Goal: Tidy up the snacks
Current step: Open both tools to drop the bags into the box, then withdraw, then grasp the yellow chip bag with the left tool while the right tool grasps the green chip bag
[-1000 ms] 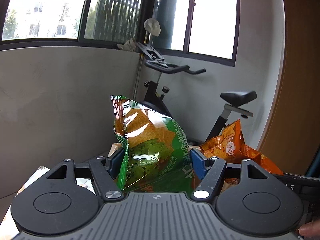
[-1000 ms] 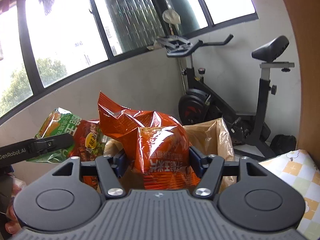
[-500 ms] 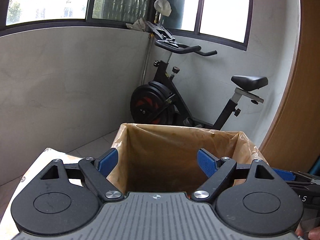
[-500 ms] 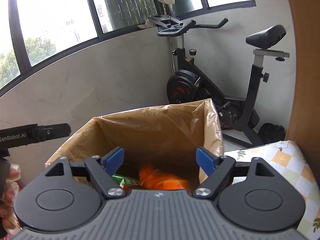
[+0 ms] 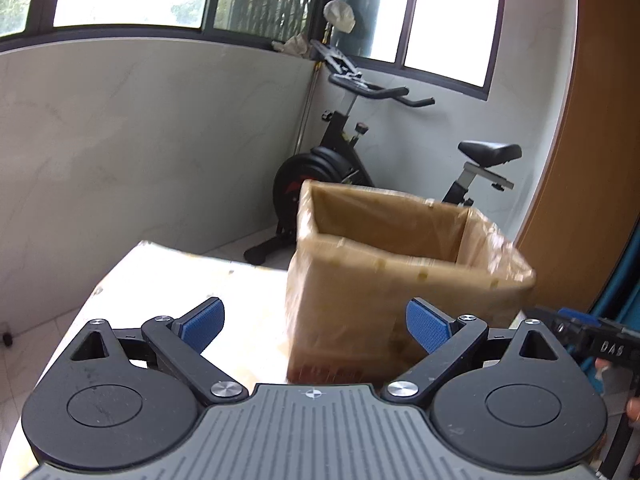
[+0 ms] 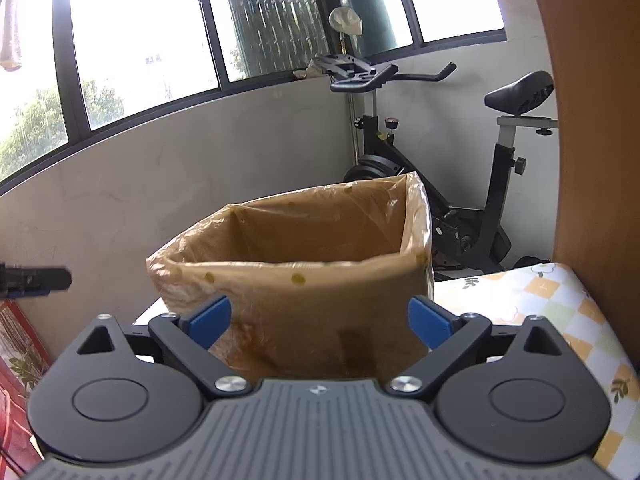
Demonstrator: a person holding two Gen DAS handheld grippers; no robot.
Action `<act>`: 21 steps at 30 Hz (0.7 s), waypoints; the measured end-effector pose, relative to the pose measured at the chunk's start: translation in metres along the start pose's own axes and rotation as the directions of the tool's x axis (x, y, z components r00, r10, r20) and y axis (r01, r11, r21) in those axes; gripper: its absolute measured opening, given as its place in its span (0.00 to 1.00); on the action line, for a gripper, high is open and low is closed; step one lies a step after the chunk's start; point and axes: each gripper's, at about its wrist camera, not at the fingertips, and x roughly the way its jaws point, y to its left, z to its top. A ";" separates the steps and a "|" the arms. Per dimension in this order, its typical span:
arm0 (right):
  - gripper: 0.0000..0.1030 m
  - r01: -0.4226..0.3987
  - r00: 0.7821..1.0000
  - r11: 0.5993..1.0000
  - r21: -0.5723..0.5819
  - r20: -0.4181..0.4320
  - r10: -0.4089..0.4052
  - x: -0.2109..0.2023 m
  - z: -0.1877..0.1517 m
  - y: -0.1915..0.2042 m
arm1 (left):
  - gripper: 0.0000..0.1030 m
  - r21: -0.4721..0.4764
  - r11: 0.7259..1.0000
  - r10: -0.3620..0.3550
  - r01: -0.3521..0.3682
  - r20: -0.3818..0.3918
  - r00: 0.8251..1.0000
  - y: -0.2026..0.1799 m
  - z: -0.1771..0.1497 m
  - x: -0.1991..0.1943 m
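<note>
A tall cardboard box (image 5: 400, 280) lined with a thin brownish plastic bag (image 6: 418, 216) stands on the table ahead of both tools, its mouth open and squared off, its near wall facing me in each wrist view. No snack packet shows from here; the box's inside below the rim is out of sight. The liner folds loosely over the rim and wrinkles down the outer walls, glossy and dotted with small round marks, while the box under it reads as stiff and flat-sided.

My left gripper (image 5: 316, 322) is widening its jaws, blue ribbed pads far apart and nothing between them; the box sits beyond its tips and off to the right. My right gripper (image 6: 320, 318) is likewise widening, empty, with the box's near wall framed between its pads but not touched. Part of the right tool shows at the right edge of the left view, with fingertips (image 5: 634, 414) of a hand behind it.

To the left of the box, the table (image 5: 168, 280) offers bare pale surface up to its far corner. To the right, a cloth with a yellow, green and white check and small leaf prints (image 6: 560, 304) runs to a curved wooden panel (image 6: 592, 120), which closes that side. Behind the box stands a black exercise bike (image 6: 472, 208) against a smooth grey wall beneath dark-framed windows (image 6: 140, 60).
</note>
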 end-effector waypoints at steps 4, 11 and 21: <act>1.00 -0.009 0.999 1.000 -0.003 0.031 0.009 -0.012 -0.029 0.009 | 0.96 -0.041 0.999 0.002 -0.003 -0.035 0.999 0.013 -0.050 -0.003; 1.00 0.047 0.999 0.999 -0.027 -0.026 -0.048 -0.015 -0.072 0.015 | 0.96 -0.081 0.997 -0.025 0.015 -0.124 0.992 0.016 -0.122 0.014; 1.00 0.052 0.996 0.998 -0.016 -0.068 -0.053 -0.007 -0.091 0.011 | 0.96 -0.057 0.998 -0.032 0.020 -0.216 0.976 0.009 -0.161 0.042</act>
